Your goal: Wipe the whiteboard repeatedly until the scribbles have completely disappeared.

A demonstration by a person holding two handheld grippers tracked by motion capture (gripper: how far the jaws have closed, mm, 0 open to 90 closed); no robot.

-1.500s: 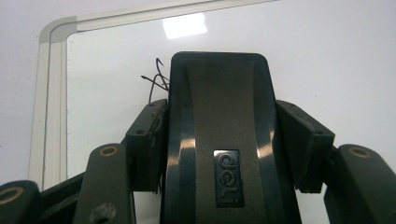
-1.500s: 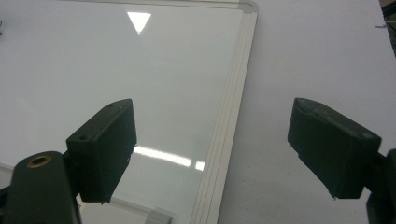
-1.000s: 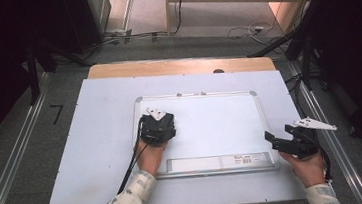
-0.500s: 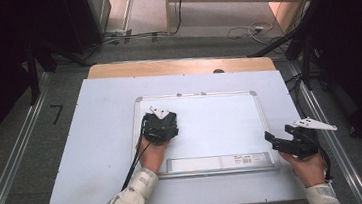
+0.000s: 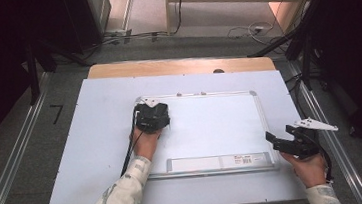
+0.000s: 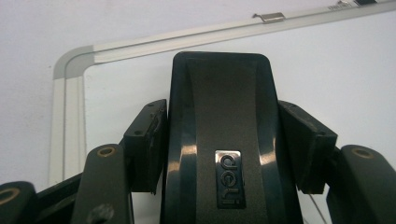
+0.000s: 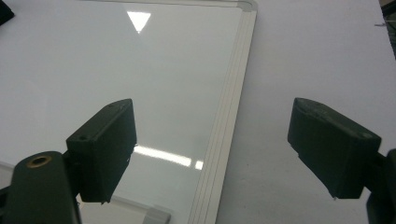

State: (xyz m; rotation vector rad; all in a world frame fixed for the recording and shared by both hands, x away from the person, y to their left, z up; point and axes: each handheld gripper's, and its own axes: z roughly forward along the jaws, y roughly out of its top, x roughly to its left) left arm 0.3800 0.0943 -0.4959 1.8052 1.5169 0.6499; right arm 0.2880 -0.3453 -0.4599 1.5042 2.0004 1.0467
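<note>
Left hand-held gripper [image 5: 151,116] pinches eraser [image 6: 223,140] at whiteboard [image 5: 211,124] far-left corner; board appears clean; right hand-held gripper [image 5: 286,144] spread, idle.

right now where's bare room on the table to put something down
The whiteboard's middle and right half lie bare, between the left gripper clamped on the eraser and the right gripper. The white table is bare left of the board and along its far edge. It is tight at the board's upper left corner and its lower right corner.
</note>
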